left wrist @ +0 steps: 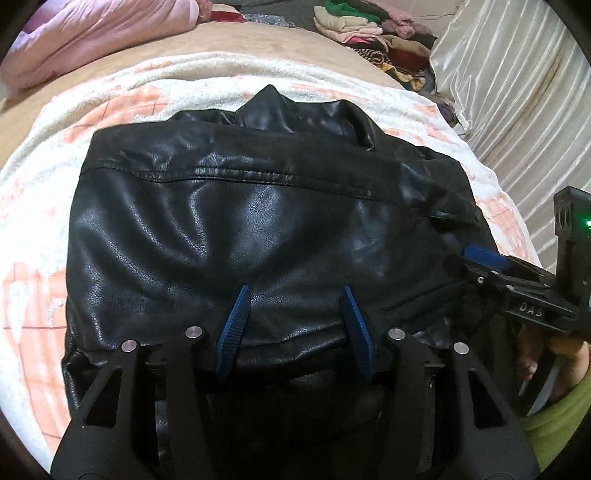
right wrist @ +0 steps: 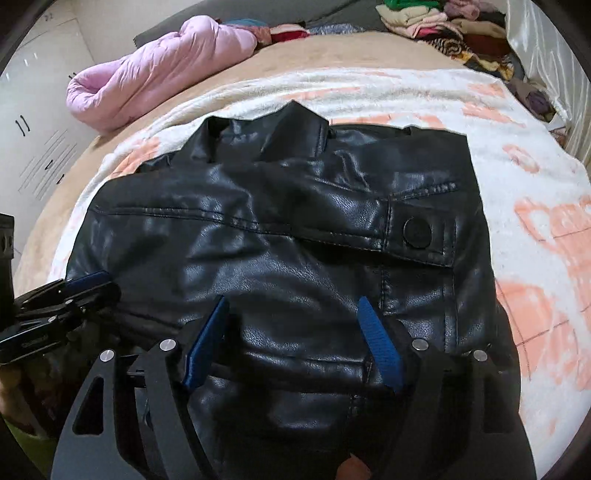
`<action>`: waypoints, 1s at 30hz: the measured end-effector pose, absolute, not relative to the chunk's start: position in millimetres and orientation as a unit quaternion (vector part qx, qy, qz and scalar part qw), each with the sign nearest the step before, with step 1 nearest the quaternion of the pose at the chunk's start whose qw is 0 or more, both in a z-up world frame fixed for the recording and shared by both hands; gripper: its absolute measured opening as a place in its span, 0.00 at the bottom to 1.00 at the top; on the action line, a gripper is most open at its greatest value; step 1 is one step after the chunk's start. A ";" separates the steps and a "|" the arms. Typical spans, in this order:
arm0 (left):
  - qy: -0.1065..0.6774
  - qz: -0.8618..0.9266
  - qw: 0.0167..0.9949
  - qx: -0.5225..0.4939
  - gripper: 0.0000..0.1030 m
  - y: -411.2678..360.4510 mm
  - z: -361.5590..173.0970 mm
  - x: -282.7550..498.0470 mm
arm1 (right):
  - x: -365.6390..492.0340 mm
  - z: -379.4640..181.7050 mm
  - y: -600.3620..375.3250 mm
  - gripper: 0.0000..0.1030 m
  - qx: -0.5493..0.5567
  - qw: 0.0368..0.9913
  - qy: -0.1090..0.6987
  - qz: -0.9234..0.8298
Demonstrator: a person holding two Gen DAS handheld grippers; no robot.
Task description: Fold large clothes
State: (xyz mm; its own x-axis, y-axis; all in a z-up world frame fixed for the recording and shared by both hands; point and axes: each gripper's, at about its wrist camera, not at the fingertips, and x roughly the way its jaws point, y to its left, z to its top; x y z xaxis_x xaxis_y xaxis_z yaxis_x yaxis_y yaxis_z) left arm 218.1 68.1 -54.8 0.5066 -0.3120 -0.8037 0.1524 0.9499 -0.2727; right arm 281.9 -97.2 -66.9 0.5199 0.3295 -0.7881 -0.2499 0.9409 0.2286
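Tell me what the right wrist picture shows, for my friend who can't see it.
A black leather jacket, folded, lies on a white and pink blanket on a bed. The right gripper hovers open over its near edge, and the left gripper shows at the left. A pink quilt and a clothes pile lie behind.

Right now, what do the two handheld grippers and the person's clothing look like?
Both the left gripper and right gripper have matte black linkage arms with silver round pivot pins and ribbed blue pads lining the jaws. The right gripper's body is lettered "DAS" in white and shows a green light. The person wears a yellow-green sleeve.
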 end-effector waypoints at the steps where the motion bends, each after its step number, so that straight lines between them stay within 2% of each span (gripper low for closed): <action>1: 0.477 -0.136 0.864 -0.084 0.43 68.6 -52.7 217.3 | 281.1 -63.5 -97.3 0.71 0.049 0.872 0.458 0.169; 5: 0.474 -0.145 0.863 -0.093 0.45 70.5 -45.4 214.4 | 276.1 -50.2 -102.8 0.74 0.072 0.876 0.442 0.179; 7: 0.474 -0.147 0.863 -0.093 0.51 68.7 -43.7 213.1 | 273.9 -44.3 -105.9 0.85 0.083 0.877 0.435 0.185; 10: 0.471 -0.150 0.865 -0.086 0.60 65.2 -38.5 209.9 | 269.4 -37.8 -106.4 0.92 0.084 0.883 0.425 0.182; 17: 0.464 -0.149 0.869 -0.083 0.74 67.4 -30.6 207.7 | 262.2 -35.5 -115.4 0.94 0.095 0.885 0.420 0.178; 22: 0.463 -0.137 0.872 -0.081 0.91 69.7 -25.8 206.7 | 259.6 -29.8 -116.3 0.96 0.095 0.888 0.413 0.179; 30: 0.465 -0.120 0.874 -0.077 0.91 76.5 -20.8 207.6 | 253.9 -20.4 -113.2 0.96 0.095 0.890 0.404 0.186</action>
State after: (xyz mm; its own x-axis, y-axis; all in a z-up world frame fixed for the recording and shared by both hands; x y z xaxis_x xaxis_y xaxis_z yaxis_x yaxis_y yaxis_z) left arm 207.6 76.5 -20.8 0.5382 -0.2811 -0.7946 0.1369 0.9594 -0.2466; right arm 253.9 -113.2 -20.4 0.6038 0.4076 -0.6850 -0.2542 0.9130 0.3192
